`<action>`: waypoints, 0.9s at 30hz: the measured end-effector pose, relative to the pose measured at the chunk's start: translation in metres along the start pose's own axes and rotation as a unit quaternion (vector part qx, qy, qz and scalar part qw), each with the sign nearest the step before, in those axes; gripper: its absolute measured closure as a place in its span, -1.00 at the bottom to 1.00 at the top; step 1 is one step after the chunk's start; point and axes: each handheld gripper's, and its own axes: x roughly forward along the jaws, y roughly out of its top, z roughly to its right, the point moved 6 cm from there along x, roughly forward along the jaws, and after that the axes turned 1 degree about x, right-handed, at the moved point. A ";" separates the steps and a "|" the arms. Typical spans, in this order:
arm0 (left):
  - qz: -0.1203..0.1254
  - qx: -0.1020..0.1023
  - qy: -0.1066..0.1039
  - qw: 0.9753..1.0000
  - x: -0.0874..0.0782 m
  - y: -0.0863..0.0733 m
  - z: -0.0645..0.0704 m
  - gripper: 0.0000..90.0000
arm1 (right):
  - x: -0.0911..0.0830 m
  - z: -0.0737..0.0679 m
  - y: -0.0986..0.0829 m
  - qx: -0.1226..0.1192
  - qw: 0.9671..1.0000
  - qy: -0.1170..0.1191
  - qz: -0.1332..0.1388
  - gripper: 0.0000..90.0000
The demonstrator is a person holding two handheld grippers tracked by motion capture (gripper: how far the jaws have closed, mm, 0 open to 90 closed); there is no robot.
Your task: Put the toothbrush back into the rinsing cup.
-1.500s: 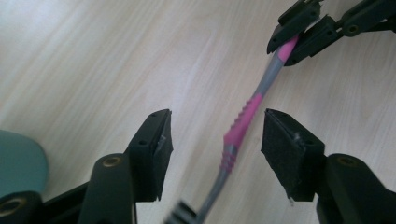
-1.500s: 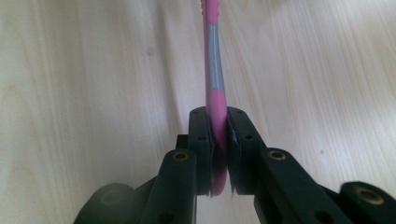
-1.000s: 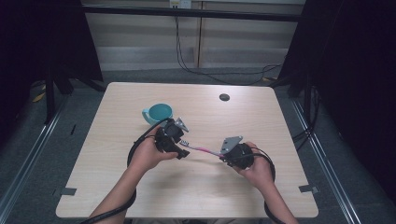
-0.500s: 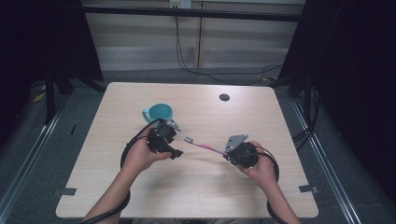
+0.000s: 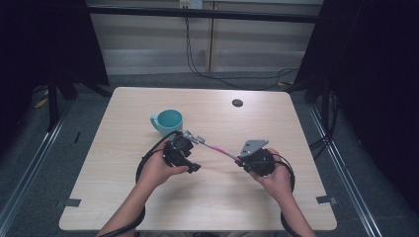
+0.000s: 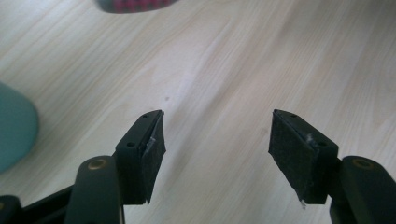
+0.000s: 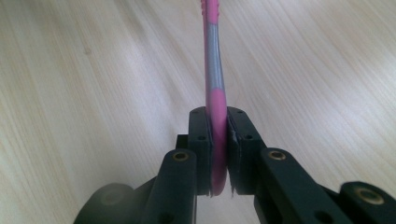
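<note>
On the pale wooden table (image 5: 123, 197), a teal mug (image 5: 168, 121) stands toward the left of centre, handle pointing left. Just in front of it and to its right, the person's left hand (image 5: 155, 170) holds the left hand-held gripper (image 5: 188, 139), whose jaws are spread wide over bare wood in the left gripper view, with nothing between the pads (image 6: 152, 161); the mug's curved side shows at that view's left edge. A pink and grey toothbrush (image 5: 217, 149) slants from beside the left gripper down to the right hand-held gripper (image 5: 240, 160), its bristled head near the mug. The right gripper's jaws are pressed onto the toothbrush's pink handle end. A small dark round spot (image 5: 237, 102) lies near the table's far edge.
</note>
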 end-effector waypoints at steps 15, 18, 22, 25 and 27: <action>0.064 -0.026 -0.017 0.997 0.002 0.022 0.011 -0.17 | 0.008 -0.012 0.012 0.022 0.999 0.020 0.025 0.81; 0.073 -0.032 -0.018 0.997 0.002 0.023 0.010 -0.17 | 0.010 -0.014 0.014 0.023 0.999 0.025 0.028 0.81; 0.089 -0.040 -0.022 0.995 0.002 0.026 0.011 -0.15 | 0.012 -0.016 0.015 0.026 0.999 0.025 0.023 0.81; 0.089 -0.046 -0.026 0.995 0.003 0.027 0.011 -0.12 | 0.015 -0.017 0.016 0.030 0.999 0.030 0.023 0.81; 0.092 -0.050 -0.026 0.994 0.003 0.027 0.011 -0.09 | 0.015 -0.017 0.016 0.035 0.999 0.030 0.022 0.81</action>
